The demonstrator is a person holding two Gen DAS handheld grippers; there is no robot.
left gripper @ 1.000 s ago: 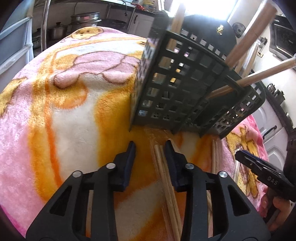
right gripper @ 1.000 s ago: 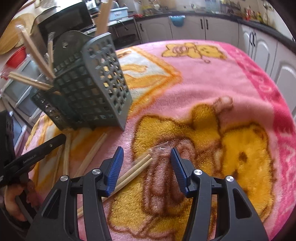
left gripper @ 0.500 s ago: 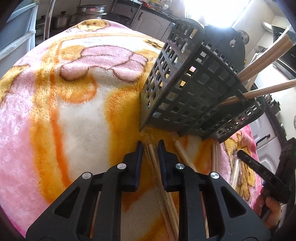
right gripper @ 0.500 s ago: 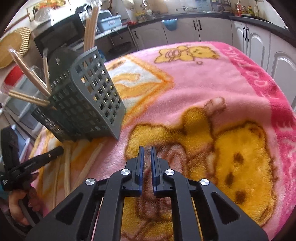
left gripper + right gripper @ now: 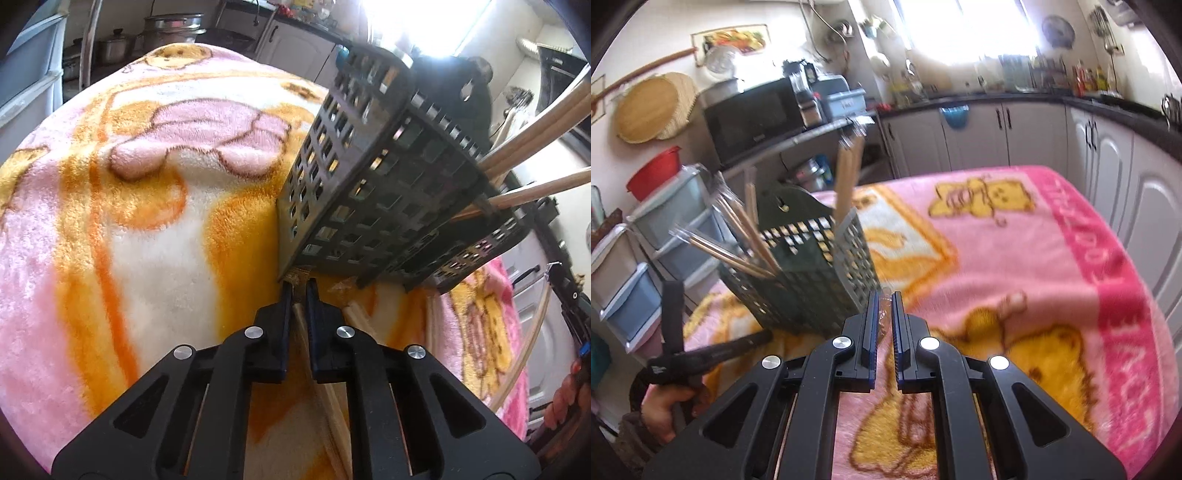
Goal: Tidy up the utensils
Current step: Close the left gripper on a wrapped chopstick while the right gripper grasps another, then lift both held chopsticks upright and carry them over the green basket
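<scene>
From my left wrist: my left claw (image 5: 298,291) is pinched nearly closed on a wrapped chopstick pair (image 5: 321,373) lying on the blanket (image 5: 147,229), tips right against the basket's (image 5: 373,192) foot. Lifting here could snag the base and tip it, I judge. It holds several chopsticks (image 5: 535,192).

From my right wrist: my right claw (image 5: 884,314) is almost closed on something clear-wrapped, probably chopsticks. A loose grip may drop it.

Wrapped wooden chopsticks (image 5: 846,181) stand tilted in the dark slotted basket (image 5: 812,273).
</scene>
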